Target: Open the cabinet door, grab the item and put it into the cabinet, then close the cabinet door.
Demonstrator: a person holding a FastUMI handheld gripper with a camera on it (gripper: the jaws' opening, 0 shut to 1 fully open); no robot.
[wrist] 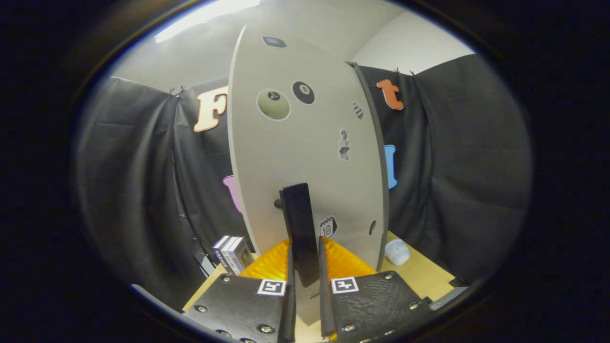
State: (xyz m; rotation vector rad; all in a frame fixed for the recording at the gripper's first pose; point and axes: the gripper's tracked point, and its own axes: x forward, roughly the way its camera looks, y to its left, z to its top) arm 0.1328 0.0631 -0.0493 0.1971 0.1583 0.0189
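Between the two fingers of the gripper (305,267) stands the dark bar handle (299,233) of the cabinet door (295,143), and both fingers press on its sides: the tongs are clenched on the handle. Door face is pale, with round and small stickers on it; it looms directly ahead, the handle fixed by a short stub on its left side. The door's dark edge shows on the right.

Judgement on stage: either the door-opening or the door-closing step, gripper on handle. From this angle I cannot tell whether the door is shut, ajar, or which way it will swing; the cabinet interior is hidden behind the door.

Item: not certain which it is. A small whitish rounded object (397,251) lies on the wooden table (424,276), right of the door's foot and well apart from the fingers. Some small boxes (232,253) stand at the door's left foot. If the whitish object is the item, grabbing, placing and closing remain.
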